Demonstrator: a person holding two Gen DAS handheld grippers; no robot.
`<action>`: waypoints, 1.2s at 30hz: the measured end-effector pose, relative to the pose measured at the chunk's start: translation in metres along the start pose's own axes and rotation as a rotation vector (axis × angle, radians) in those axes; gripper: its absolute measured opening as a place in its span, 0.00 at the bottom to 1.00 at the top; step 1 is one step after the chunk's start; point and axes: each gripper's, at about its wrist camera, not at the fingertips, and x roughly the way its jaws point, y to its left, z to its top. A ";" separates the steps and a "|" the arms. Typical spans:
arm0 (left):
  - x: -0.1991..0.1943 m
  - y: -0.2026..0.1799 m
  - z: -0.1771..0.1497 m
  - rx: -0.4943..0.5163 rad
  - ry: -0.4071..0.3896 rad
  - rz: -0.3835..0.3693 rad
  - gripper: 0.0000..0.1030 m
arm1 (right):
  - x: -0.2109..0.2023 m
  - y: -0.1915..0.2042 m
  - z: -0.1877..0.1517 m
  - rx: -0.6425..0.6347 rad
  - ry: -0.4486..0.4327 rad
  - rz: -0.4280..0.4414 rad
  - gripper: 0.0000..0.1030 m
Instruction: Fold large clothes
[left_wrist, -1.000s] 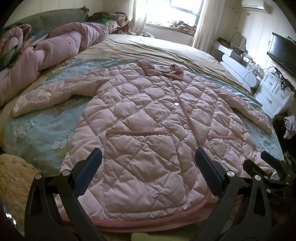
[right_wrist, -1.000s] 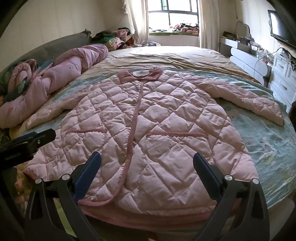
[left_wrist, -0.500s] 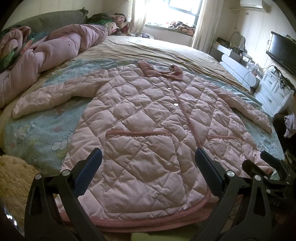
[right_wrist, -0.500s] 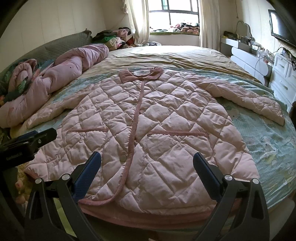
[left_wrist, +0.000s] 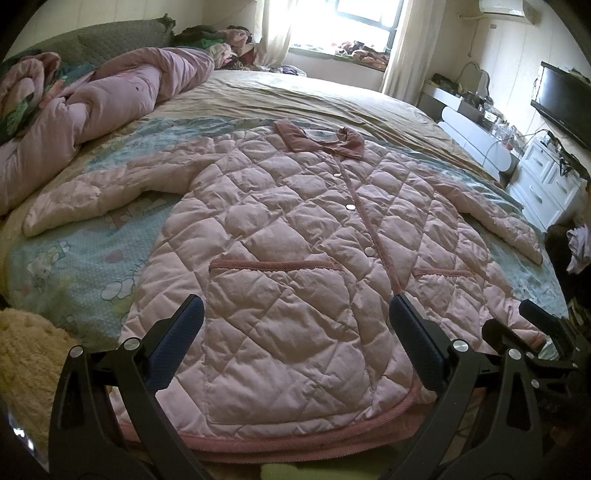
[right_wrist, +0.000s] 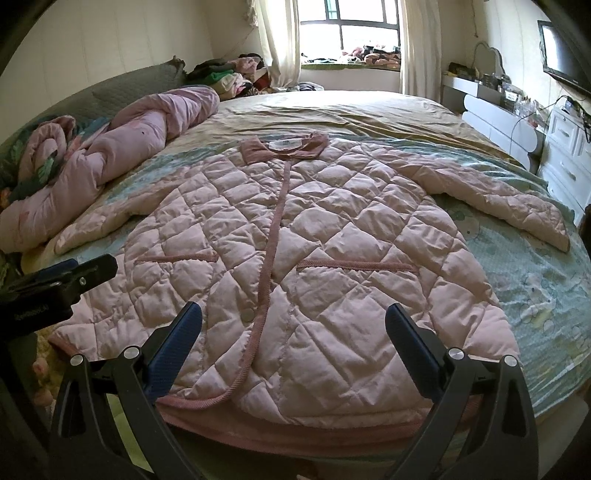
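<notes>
A pink quilted coat (left_wrist: 295, 236) lies flat and front-up on the bed, collar far, hem near, both sleeves spread out. It also shows in the right wrist view (right_wrist: 325, 236). My left gripper (left_wrist: 295, 314) is open and empty, hovering over the hem's left half. My right gripper (right_wrist: 293, 317) is open and empty, over the hem's right half. The right gripper shows at the right edge of the left wrist view (left_wrist: 539, 325); the left gripper shows at the left edge of the right wrist view (right_wrist: 62, 280).
A rolled pink duvet (left_wrist: 110, 96) lies along the bed's left side. A light blue cartoon sheet (left_wrist: 81, 266) covers the bed under the coat. White drawers (right_wrist: 569, 155) and a TV (left_wrist: 565, 99) stand at the right. A fluffy cream rug (left_wrist: 26, 354) is at lower left.
Both grippers have stayed open and nearly still; the views shift only slightly.
</notes>
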 end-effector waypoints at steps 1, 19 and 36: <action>0.000 0.000 0.000 0.000 -0.002 0.002 0.91 | 0.000 0.000 0.000 0.001 0.001 0.000 0.96; -0.002 0.003 0.008 0.002 -0.003 0.008 0.91 | 0.006 0.002 0.003 -0.009 0.012 0.008 0.96; 0.030 0.029 0.052 -0.037 0.041 0.102 0.91 | 0.043 0.016 0.056 -0.067 0.024 0.041 0.96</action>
